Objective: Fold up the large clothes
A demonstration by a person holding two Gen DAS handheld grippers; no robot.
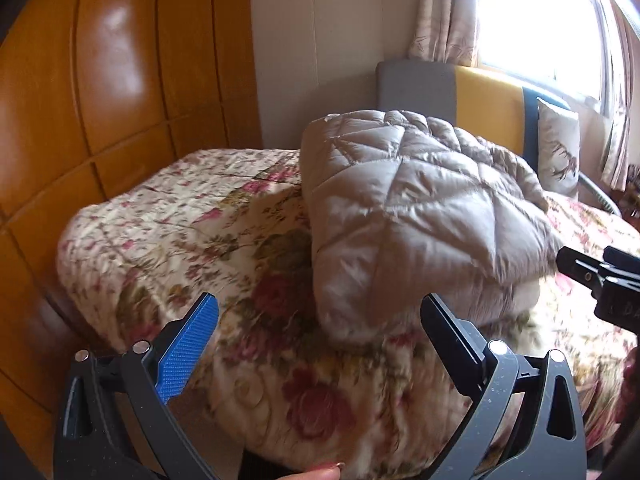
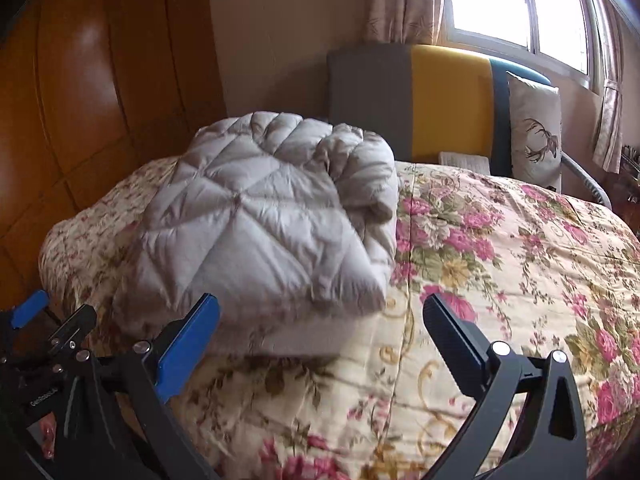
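A beige quilted puffer jacket (image 1: 408, 216) lies folded into a thick bundle on the floral bedspread (image 1: 168, 220). In the right wrist view the same jacket (image 2: 260, 216) sits at centre left on the bedspread (image 2: 500, 264). My left gripper (image 1: 320, 312) is open, held just short of the jacket's near edge with nothing between its fingers. My right gripper (image 2: 320, 312) is open too, near the jacket's front right corner, empty. The left gripper (image 2: 30, 312) also shows at the far left of the right wrist view, and the right gripper (image 1: 600, 276) shows at the right edge of the left wrist view.
A wooden wardrobe (image 1: 100, 100) stands to the left of the bed. A grey, yellow and blue headboard (image 2: 440, 108) is at the back, with a deer-print pillow (image 2: 536, 136) and a folded white cloth (image 2: 464, 160). Behind it are a curtained window (image 2: 516, 4) and a grey hose (image 2: 588, 184).
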